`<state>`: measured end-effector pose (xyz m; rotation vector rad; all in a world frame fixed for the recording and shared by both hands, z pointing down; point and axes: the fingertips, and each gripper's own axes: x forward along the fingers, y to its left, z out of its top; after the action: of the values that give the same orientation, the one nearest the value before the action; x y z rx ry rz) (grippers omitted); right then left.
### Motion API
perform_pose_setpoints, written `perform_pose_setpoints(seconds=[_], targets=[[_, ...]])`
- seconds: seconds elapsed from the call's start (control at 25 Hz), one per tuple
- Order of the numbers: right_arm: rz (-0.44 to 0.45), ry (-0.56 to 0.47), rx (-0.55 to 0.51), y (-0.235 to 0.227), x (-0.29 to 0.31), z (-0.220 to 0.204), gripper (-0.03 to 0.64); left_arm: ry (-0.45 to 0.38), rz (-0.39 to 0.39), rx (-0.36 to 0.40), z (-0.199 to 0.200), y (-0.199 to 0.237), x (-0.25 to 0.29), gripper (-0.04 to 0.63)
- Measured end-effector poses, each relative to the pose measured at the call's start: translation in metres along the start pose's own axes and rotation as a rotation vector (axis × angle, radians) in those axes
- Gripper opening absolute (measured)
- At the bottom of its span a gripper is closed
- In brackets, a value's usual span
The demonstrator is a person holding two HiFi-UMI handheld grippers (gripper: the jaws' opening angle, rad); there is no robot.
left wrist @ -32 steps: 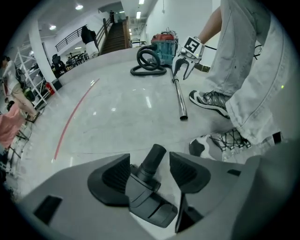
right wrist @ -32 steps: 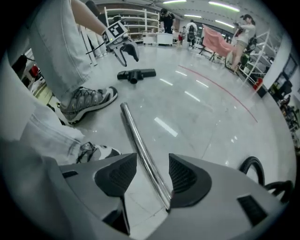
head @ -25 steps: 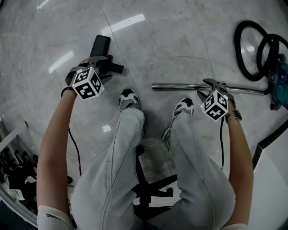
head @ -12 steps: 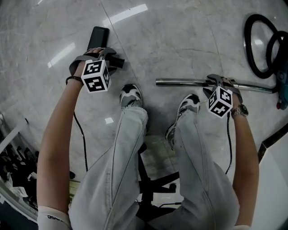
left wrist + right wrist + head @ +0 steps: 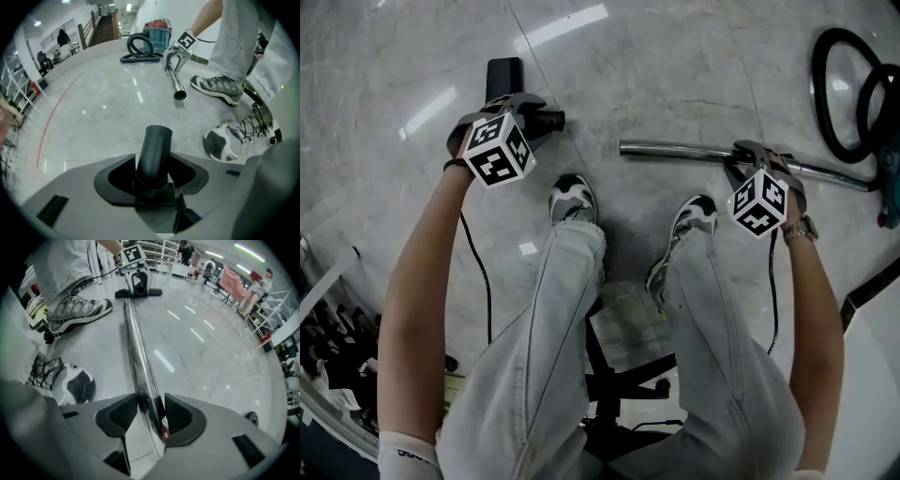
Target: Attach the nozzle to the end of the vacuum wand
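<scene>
My left gripper [image 5: 152, 176] has just been closing and now clamps the nozzle [image 5: 153, 150] by its neck, low at the floor front-left. My right gripper [image 5: 150, 416], also just closing, pinches the wand [image 5: 136, 343] mid-shaft. The wand lies crosswise, its open end facing the nozzle's tube, well apart.

Left gripper [image 5: 152, 180] lowered, closing onto nozzle [image 5: 154, 150]; right gripper [image 5: 149, 416] onto wand [image 5: 136, 343].

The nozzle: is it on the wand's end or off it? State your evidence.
Off: bare floor separates the nozzle from the wand, whose end is open.
</scene>
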<state>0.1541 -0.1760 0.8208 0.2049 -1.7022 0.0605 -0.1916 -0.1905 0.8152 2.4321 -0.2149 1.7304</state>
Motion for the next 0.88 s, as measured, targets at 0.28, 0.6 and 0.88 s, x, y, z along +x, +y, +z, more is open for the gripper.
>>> perform_pose_setpoints(seconds=[0.28, 0.6, 0.88], targets=[[-0.054, -0.06, 0.032, -0.041, -0.013, 0.045, 0.179, -0.071, 0.013, -0.091, 0.031, 0.009, 0.003, 0.216], [-0.048, -0.06, 0.008, -0.054, -0.01, 0.063, 0.172, -0.116, 0.02, -0.06, 0.058, 0.015, 0.006, 0.198], [-0.032, -0.045, -0.019, -0.047, -0.002, 0.063, 0.17, -0.131, 0.006, -0.032, 0.067, 0.015, 0.009, 0.193]])
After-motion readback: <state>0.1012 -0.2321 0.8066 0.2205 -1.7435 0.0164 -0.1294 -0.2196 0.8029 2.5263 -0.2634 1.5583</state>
